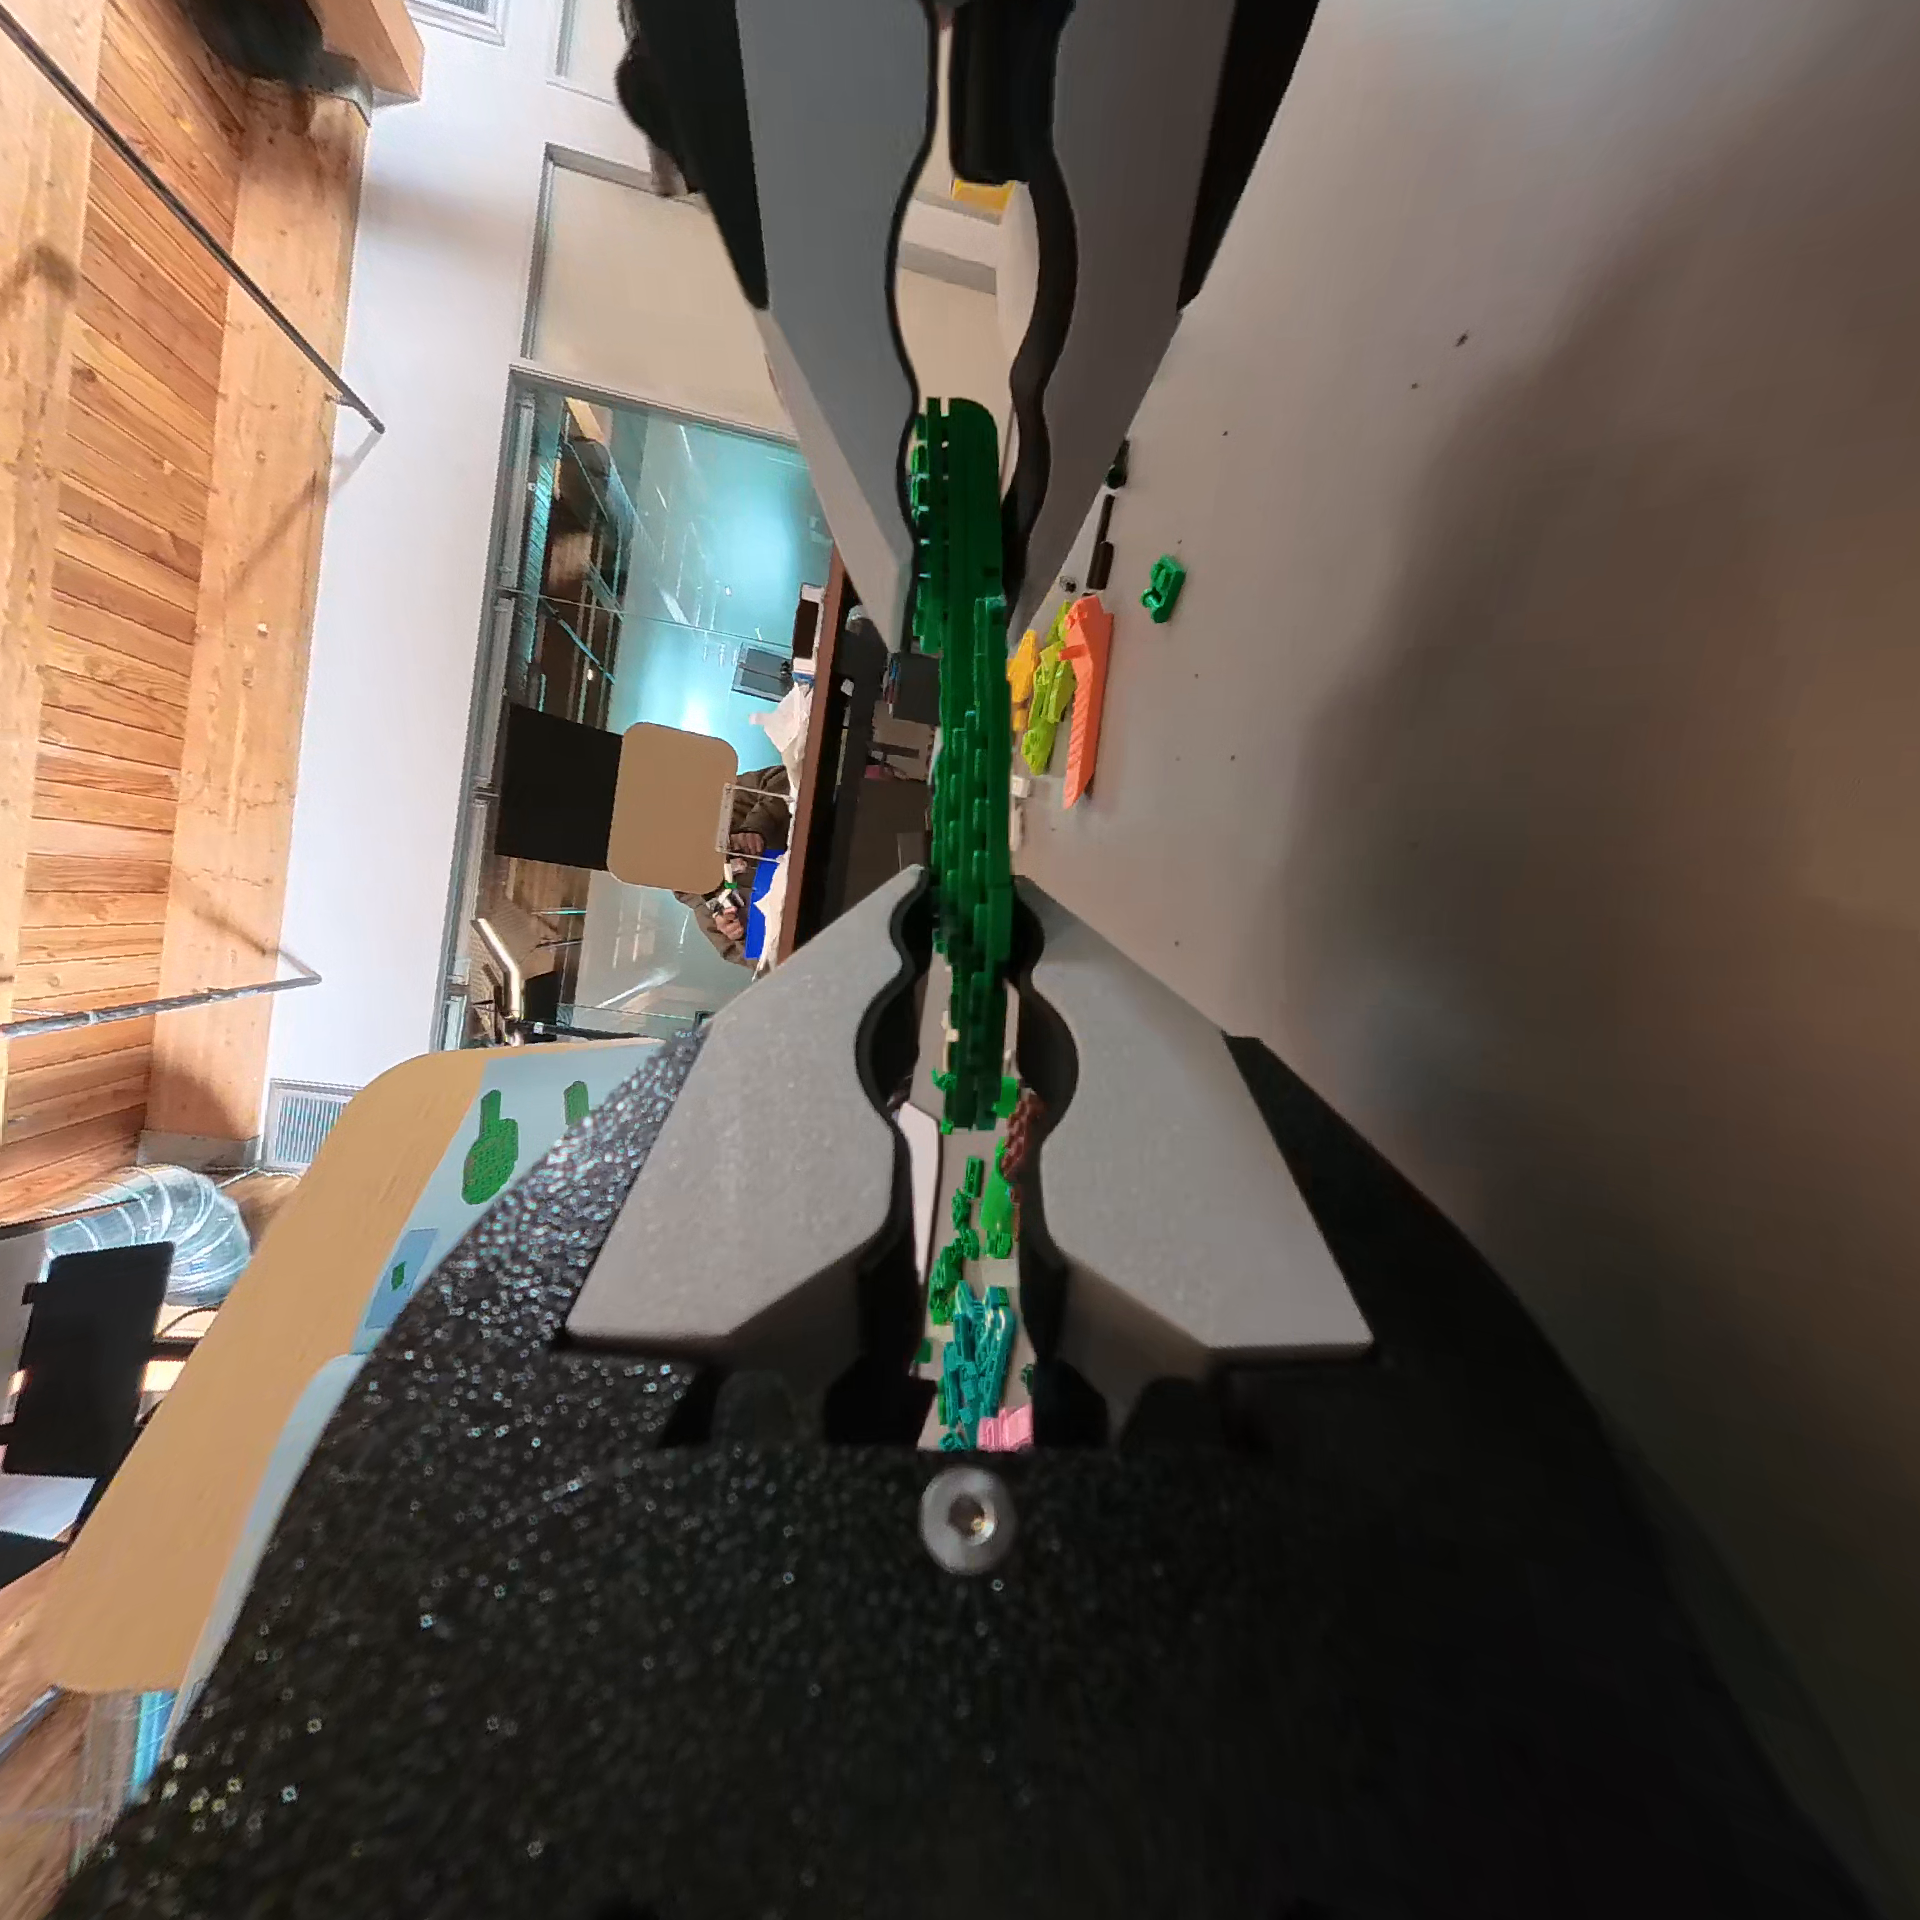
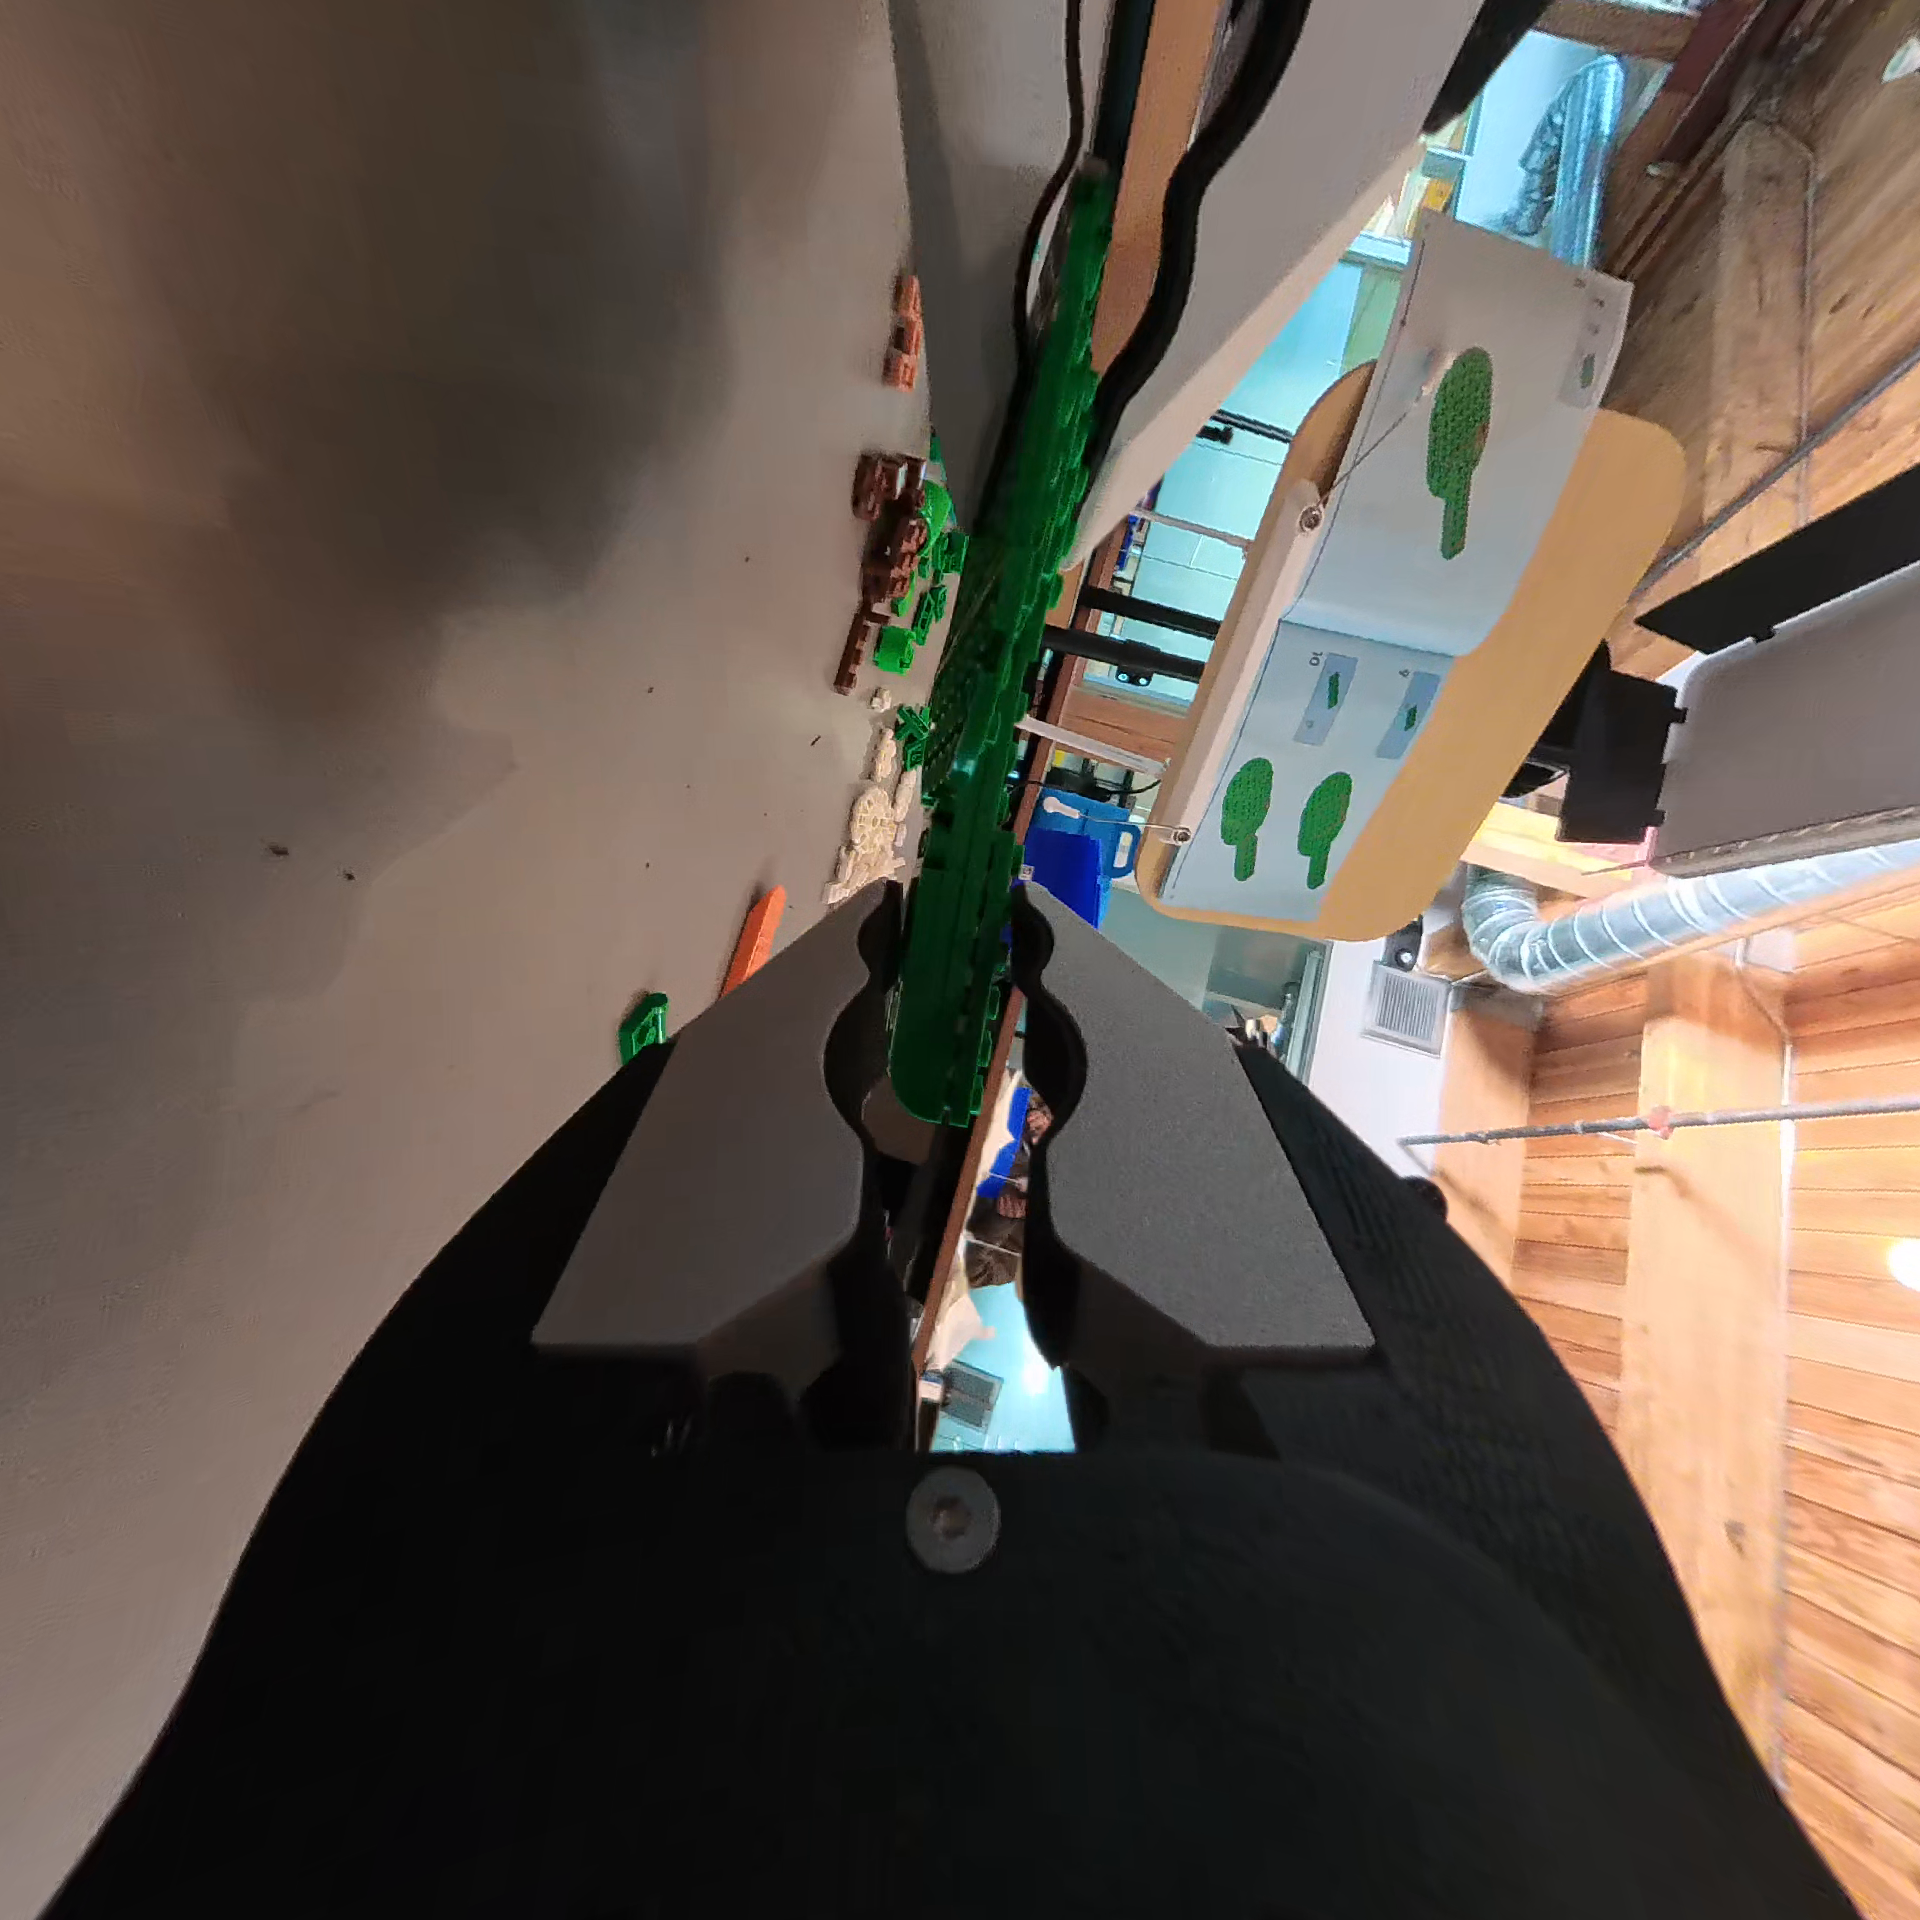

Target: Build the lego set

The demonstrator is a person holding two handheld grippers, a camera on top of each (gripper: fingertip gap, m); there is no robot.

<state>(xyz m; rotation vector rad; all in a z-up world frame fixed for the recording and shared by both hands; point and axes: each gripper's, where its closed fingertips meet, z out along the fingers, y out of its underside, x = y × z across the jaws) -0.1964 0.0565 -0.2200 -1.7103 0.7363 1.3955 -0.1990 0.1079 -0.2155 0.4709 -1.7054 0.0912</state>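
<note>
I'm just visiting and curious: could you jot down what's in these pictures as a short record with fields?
Held item: green brick plate assembly, edge-on
Left gripper: clamped on one end
Right gripper: clamped on the other end
Surface: grey table
Loose pieces: orange, brown, white
Nearby: instruction booklet

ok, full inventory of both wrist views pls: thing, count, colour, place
Green brick plate assembly: one, green, held on edge between both grippers above the table.
Table: one, grey.
Orange plate: one, on the table beside yellow and lime pieces.
Small green piece: one, alone on the table.
Teal pieces: a cluster, near a pink piece.
Brown bricks: a pile, on the table.
White pieces: a cluster, on the table.
Instruction booklet: one, propped on a tan stand.
Left hand-held gripper: clamped on the plate's end.
Right hand-held gripper: closed on the opposite end.
</note>
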